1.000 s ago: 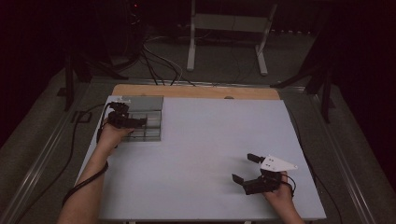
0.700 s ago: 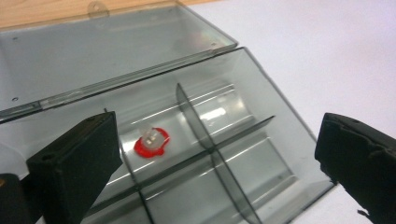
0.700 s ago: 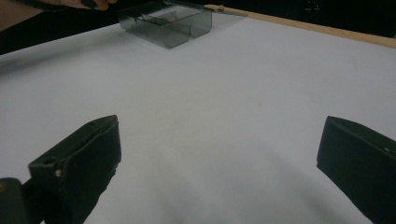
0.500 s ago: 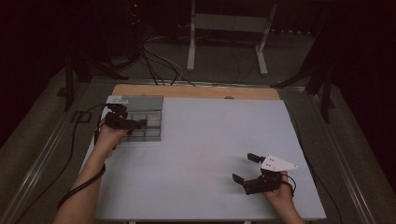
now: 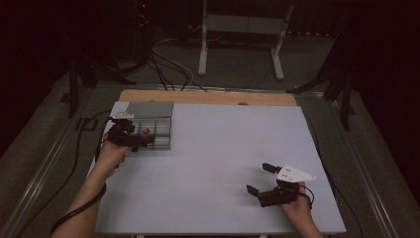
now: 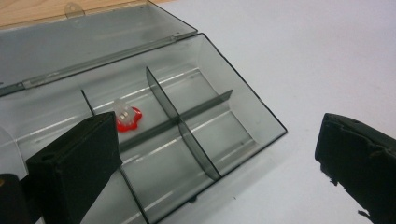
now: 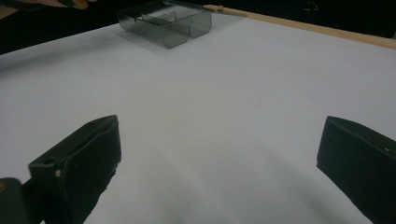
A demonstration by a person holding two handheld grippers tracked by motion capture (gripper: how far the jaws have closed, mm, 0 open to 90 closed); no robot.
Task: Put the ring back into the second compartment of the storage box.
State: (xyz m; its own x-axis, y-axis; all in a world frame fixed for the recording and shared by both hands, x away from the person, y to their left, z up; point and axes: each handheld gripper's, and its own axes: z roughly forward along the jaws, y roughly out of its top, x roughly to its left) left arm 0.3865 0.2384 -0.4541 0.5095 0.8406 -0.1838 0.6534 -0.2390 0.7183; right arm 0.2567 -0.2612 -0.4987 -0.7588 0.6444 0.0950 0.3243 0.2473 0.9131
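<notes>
My left gripper (image 5: 132,140) had drawn back a little toward me from the clear compartment box (image 6: 187,126) at the bench's (image 5: 218,163) far left corner. Its jaws stood wide apart, holding nothing. The small red piece (image 6: 127,117) lay in a far compartment, lid open, so I judged the drop done. My forearm reached forward along the left edge. My right gripper (image 5: 268,179) rested near the near right corner, spread and empty.

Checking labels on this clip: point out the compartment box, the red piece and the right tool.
compartment box (image 6: 261,116), left gripper view, on its right outer wall
red piece (image 6: 128,120), left gripper view, on its red base
right tool (image 5: 257,179), high view, midway between its fingertips
</notes>
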